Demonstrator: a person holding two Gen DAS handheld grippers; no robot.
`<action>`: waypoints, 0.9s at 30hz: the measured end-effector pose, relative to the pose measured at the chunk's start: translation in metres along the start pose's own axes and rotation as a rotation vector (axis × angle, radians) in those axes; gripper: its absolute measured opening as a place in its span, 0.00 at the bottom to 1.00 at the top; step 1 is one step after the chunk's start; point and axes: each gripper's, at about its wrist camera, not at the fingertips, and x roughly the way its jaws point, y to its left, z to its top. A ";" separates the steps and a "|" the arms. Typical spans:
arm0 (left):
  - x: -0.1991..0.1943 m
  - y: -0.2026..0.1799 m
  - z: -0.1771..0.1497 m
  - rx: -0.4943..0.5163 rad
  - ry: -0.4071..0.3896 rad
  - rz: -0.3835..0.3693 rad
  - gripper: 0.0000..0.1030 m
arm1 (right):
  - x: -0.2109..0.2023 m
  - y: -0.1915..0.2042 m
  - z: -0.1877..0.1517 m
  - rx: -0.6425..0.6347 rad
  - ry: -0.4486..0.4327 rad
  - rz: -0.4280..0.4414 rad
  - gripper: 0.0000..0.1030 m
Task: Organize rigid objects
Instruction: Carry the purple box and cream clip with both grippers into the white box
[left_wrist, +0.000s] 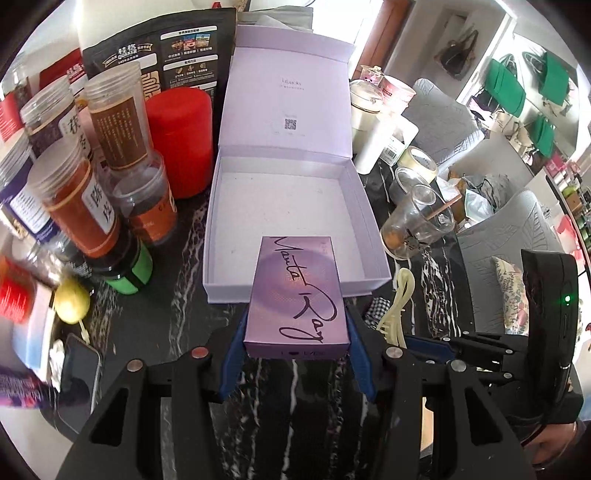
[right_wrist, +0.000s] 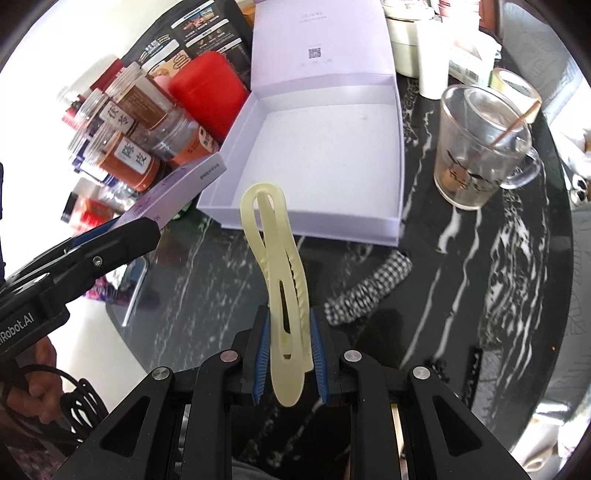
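Observation:
My left gripper (left_wrist: 295, 343) is shut on a small purple box (left_wrist: 297, 297) with black handwriting, its blue pads pressing both long sides. The box hangs over the near wall of an open lilac gift box (left_wrist: 295, 206), whose lid stands up behind it. In the right wrist view my right gripper (right_wrist: 290, 354) is shut on a pale yellow hair clip (right_wrist: 275, 266) that sticks up between the blue pads. The lilac gift box (right_wrist: 325, 147) lies just beyond the clip. The left gripper (right_wrist: 110, 240) with the purple box (right_wrist: 177, 192) shows at the left.
Several spice jars (left_wrist: 81, 199), a red canister (left_wrist: 181, 140) and a black bag crowd the left. A glass mug (right_wrist: 476, 147) with a stick, tape rolls and white containers stand right of the gift box. A checked hair tie (right_wrist: 369, 291) lies on the black marble table (right_wrist: 480, 277). A phone (left_wrist: 81, 376) lies near left.

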 end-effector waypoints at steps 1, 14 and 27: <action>0.001 0.002 0.004 0.005 0.001 -0.004 0.48 | 0.001 0.001 0.003 0.003 -0.004 -0.002 0.21; 0.033 0.018 0.045 0.029 0.012 -0.042 0.48 | 0.017 -0.002 0.049 0.032 -0.037 -0.029 0.21; 0.077 0.026 0.088 0.076 0.020 -0.065 0.48 | 0.037 -0.017 0.101 0.034 -0.056 -0.074 0.21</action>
